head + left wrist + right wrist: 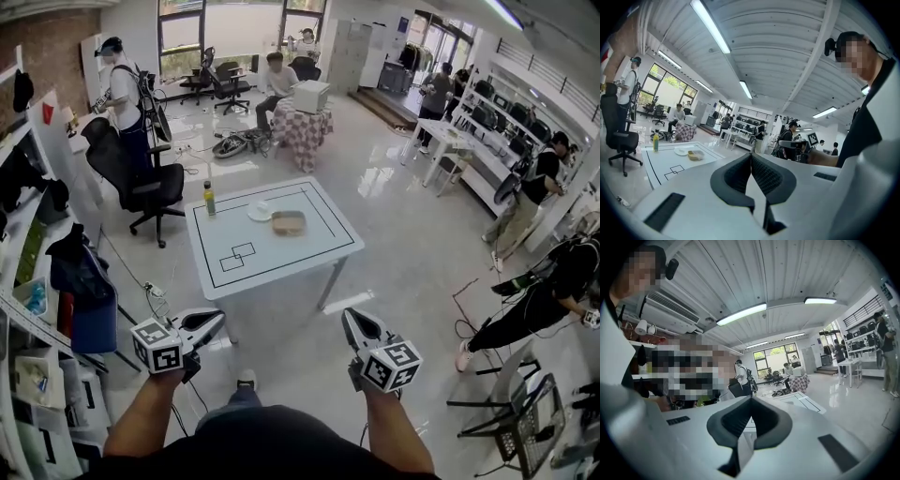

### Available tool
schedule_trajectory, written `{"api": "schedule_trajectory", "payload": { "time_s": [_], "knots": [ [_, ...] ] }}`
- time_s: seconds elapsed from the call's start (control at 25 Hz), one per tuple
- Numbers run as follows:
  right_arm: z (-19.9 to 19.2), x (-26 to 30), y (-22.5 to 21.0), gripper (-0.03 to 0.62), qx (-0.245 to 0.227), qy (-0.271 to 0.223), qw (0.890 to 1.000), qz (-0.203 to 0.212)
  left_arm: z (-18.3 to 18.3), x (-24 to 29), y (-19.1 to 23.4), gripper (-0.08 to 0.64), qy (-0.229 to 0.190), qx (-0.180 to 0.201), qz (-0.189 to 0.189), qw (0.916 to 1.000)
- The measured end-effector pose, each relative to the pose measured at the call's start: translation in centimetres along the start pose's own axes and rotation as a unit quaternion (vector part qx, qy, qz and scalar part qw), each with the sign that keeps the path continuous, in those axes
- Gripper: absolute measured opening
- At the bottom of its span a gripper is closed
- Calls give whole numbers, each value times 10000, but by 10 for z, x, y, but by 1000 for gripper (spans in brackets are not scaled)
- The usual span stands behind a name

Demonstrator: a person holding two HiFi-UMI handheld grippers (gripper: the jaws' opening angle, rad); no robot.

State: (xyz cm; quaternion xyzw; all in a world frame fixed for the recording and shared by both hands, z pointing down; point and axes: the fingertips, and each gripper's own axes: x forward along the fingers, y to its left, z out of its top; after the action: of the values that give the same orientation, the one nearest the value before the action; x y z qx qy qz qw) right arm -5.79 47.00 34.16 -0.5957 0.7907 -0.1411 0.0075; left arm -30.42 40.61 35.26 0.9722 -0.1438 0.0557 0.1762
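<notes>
1. The white table (281,262) stands on the glossy floor (412,253) a little beyond both grippers, and neither one touches it. Its top is plain white with thin black lines drawn on it: a frame running close to the edge, and two small joined squares toward the near left.
2. Three things sit on its far half. A yellow-green bottle (209,199) stands upright near the far left corner, a white plate (261,212) lies to its right, and a shallow tan container (289,222) lies close beside the plate.
3. The left gripper (217,320) hangs in the air off the table's near left corner. In the left gripper view its black pads meet in one line, with nothing caught between them.
4. The right gripper (349,315) hangs near the table's near right side. Its jaws are likewise pressed together and hold nothing.
5. Only the head view takes in the whole table top from above. It also shows the marker cube (157,345) on the left gripper and the one on the right (392,366).
6. The left gripper view skims low across the table, so bottle, plate and container line up along it. This view also catches the right gripper, held in a hand off to the right, and the ceiling strip lights (710,26).
7. The right gripper view shows only one lined corner of the table past its jaws. The things on the table are out of its sight.
</notes>
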Motion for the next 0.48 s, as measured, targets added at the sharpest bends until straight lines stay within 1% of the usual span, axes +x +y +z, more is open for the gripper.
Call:
{"api": "schedule_trajectory", "payload": {
  "time_s": [0.2,0.36,0.48],
  "knots": [
    [-4,15,-16,17,6,85,9999,-76,-3,20,22,23,22,-140,-68,9999],
    [-7,33,-30,17,18,153,9997,-169,-2,40,40,23,91,-126,-171,9997],
    [-9,51,-39,17,-96,247,9993,-247,-2,53,60,23,145,-143,-210,9996]
  ]
}}
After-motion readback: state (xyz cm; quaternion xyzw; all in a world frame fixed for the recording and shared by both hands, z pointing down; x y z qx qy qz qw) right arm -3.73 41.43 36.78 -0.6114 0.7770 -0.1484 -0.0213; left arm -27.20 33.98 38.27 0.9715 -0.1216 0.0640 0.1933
